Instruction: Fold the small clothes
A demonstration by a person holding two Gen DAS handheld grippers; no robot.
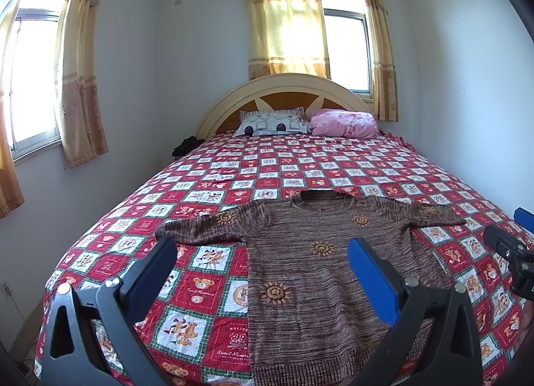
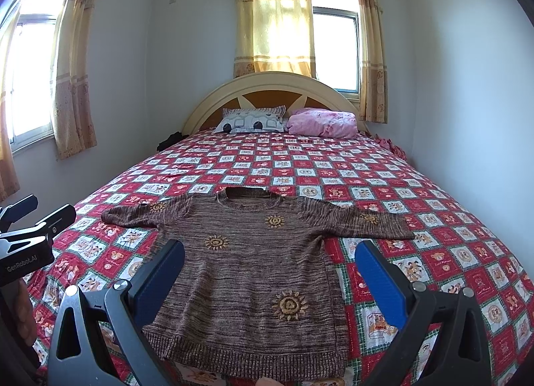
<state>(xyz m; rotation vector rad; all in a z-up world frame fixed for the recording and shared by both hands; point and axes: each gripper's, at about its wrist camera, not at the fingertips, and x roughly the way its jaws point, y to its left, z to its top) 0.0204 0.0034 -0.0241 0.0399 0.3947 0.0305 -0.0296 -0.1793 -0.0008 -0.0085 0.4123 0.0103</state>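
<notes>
Sweater [image 2: 247,259] lies flat on the bed [image 2: 417,185] ahead of both spread, empty grippers [image 1: 263,272] [image 2: 270,272]; folding seems unstarted, probably a sleeve first.

- We see a bed [image 2: 434,185] under a red-and-white checked quilt.
- A brown sweater [image 2: 253,272] lies flat at its near end, sleeves spread.
- Two pillows, patterned [image 2: 250,122] and pink [image 2: 322,122], rest at the far end.

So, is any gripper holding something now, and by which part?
Nothing is held. The left gripper and right gripper are both open above the brown sweater, which lies flat on the bed.
</notes>
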